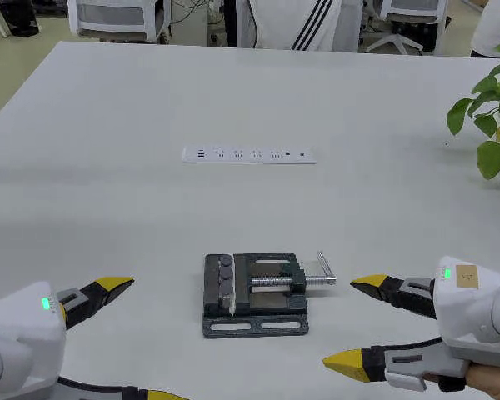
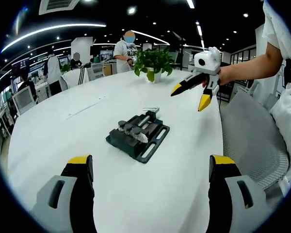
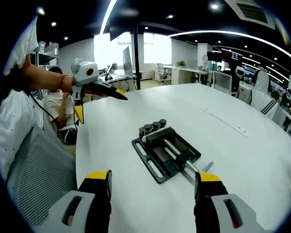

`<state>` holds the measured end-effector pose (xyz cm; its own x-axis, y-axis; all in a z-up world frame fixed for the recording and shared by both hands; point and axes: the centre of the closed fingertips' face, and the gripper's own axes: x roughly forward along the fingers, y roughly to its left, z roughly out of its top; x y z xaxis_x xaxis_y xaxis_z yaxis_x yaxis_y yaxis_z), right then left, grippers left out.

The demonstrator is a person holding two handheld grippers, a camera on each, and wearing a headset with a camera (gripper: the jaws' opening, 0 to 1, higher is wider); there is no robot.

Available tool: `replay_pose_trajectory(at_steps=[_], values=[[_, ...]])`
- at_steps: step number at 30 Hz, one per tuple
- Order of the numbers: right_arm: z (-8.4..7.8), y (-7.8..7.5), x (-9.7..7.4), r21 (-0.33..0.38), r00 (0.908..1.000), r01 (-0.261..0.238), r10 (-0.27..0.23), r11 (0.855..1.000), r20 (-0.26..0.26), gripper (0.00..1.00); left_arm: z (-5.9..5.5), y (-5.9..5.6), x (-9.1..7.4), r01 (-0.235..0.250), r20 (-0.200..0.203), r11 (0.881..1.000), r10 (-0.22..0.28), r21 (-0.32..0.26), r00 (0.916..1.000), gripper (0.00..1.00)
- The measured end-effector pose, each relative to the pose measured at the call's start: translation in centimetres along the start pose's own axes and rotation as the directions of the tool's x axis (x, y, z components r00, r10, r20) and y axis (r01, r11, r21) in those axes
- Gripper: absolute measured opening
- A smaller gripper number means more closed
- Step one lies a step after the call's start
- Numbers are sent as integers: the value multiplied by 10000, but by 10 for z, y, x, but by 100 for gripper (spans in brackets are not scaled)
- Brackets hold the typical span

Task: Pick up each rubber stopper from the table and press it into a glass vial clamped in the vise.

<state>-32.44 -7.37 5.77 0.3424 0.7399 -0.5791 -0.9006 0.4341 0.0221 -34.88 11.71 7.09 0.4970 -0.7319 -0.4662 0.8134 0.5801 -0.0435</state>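
A dark bench vise [image 1: 254,293] stands on the white table [image 1: 233,100], with its screw handle pointing right. Three small vials [image 1: 225,273] with dark stoppers on top stand in a row at its left jaw; they show too in the left gripper view [image 2: 128,127] and the right gripper view [image 3: 153,127]. My left gripper [image 1: 137,340] hovers open to the left of the vise, holding nothing. On the other side, my right gripper [image 1: 350,323] is open too and holds nothing. Each gripper view looks along wide-apart yellow-tipped jaws at the vise [image 2: 138,135] [image 3: 167,150].
A white power strip [image 1: 248,155] lies mid-table beyond the vise. A potted plant [image 1: 492,117] stands at the right edge. Office chairs and a person in white [image 1: 296,21] are at the far side. A grey mesh chair [image 2: 252,131] is near the front edge.
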Motion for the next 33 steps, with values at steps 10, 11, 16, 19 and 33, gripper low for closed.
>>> replay_pose_trajectory(at_steps=[10, 11, 16, 19, 33], values=[[4, 2, 1, 14, 9999, 84, -85, 10000, 55, 68, 0, 1, -1, -45, 2, 10000, 45, -68, 10000, 99], [4, 2, 1, 7, 9999, 95, -95, 10000, 53, 68, -1, 1, -1, -26, -14, 10000, 26, -38, 10000, 99], [6, 3, 3, -36, 9999, 63, -63, 10000, 87, 68, -2, 0, -1, -4, -9, 10000, 4, -58, 10000, 99], [7, 3, 2, -33, 9999, 66, -65, 10000, 127, 67, -1, 0, -1, -8, 22, 10000, 8, -64, 10000, 99], [8, 1, -2, -49, 9998, 142, -141, 9999, 140, 67, 0, -3, 2, 112, 64, 9999, -112, -73, 9999, 99]])
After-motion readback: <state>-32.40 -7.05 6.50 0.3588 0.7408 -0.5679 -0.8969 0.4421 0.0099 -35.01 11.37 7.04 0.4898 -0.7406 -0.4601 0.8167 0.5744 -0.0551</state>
